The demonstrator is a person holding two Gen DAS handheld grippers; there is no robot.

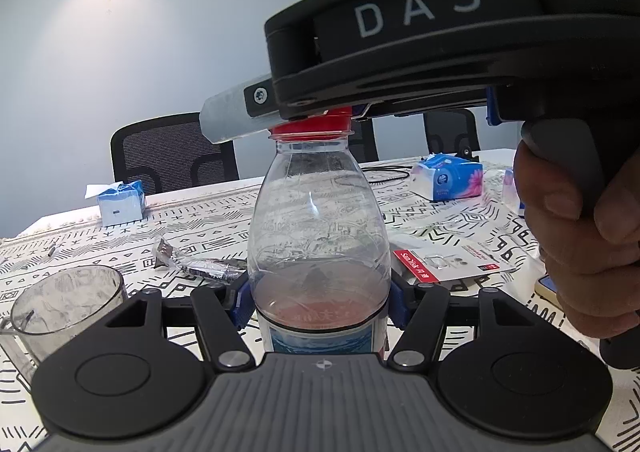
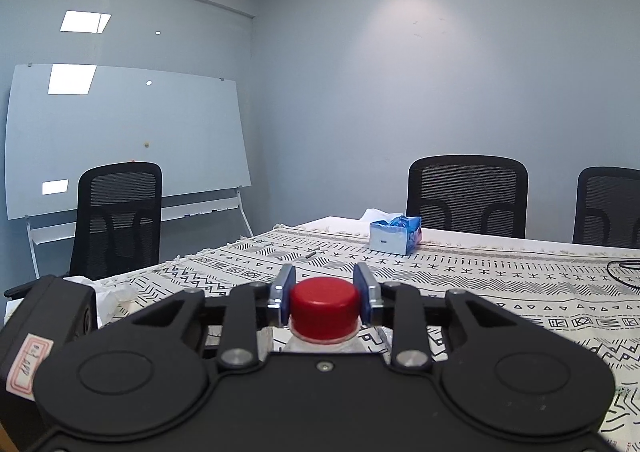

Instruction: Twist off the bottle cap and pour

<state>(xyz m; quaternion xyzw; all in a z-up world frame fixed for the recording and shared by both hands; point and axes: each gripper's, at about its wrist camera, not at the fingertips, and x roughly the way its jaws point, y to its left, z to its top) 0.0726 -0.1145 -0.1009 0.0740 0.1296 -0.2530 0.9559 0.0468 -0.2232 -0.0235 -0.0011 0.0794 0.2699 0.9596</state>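
A clear plastic bottle (image 1: 318, 228) with a blue label, part full of water, stands upright on the patterned tablecloth (image 1: 460, 219). My left gripper (image 1: 319, 306) is shut on the bottle's body at label height. Its red cap (image 1: 310, 127) is still on the neck. My right gripper (image 2: 325, 294) comes in from the right above the bottle, and its blue pads (image 2: 287, 294) are shut on the red cap (image 2: 324, 308). A clear plastic cup (image 1: 66, 306) with a handle stands at the left, close to the left gripper.
Two blue tissue packs (image 1: 120, 203) (image 1: 448, 175) lie on the table, plus a SanDisk card package (image 1: 452, 262), a crumpled wrapper (image 1: 192, 262) and a black cable (image 1: 390, 173). Black office chairs (image 2: 466, 195) stand behind the table; a whiteboard (image 2: 124, 139) stands at the left.
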